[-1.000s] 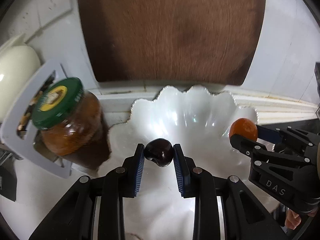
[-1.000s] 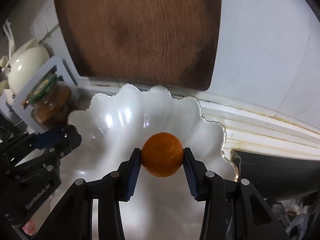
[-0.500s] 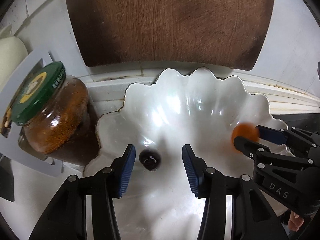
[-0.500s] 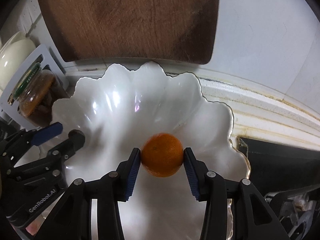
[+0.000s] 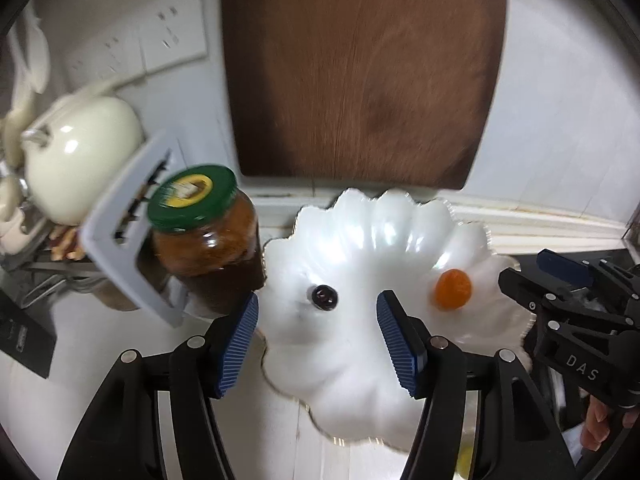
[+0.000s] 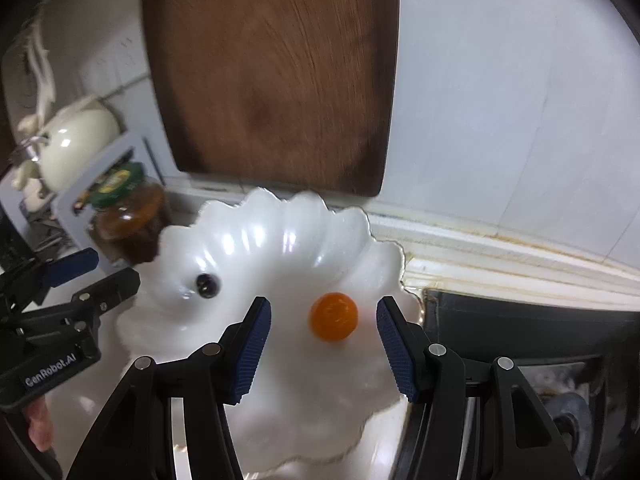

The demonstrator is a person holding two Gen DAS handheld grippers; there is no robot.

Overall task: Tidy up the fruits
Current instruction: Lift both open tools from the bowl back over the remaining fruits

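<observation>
A white kitchen counter (image 5: pixel 280 432) runs up to a pale wall, where a dark wooden cutting board (image 5: pixel 360 72) leans upright at twelve o'clock in both wrist views.

On the counter sits a white scalloped dish (image 5: pixel 360 400), its wavy rim nearly touching the foot of the board. Two fruits lie inside it, well apart. A dark cherry (image 5: pixel 325 297) rests toward the dish's nine o'clock side; in the right wrist view it (image 6: pixel 207 285) shows at about ten o'clock from the centre. A small orange (image 6: pixel 333 317) lies toward the dish's three o'clock side; the left wrist view has it (image 5: pixel 453 290) near the rim.

The left gripper (image 5: pixel 318 340) stands spread wide, its blue ribbed pads either side of the cherry without touching it. The right gripper (image 6: pixel 324 344) is likewise spread wide, the orange free between its pads.

Just beside the dish at nine o'clock stands a glass jar (image 5: pixel 208 248) of brown preserve with a green lid (image 5: pixel 192 196). A grey plastic rack (image 5: pixel 124 236) tilts against it farther left, and beyond that sits a cream teapot (image 5: pixel 80 164). A wall socket plate (image 5: pixel 172 40) shows at eleven o'clock. At four o'clock in the right wrist view lies a dark stovetop (image 6: pixel 520 336).
</observation>
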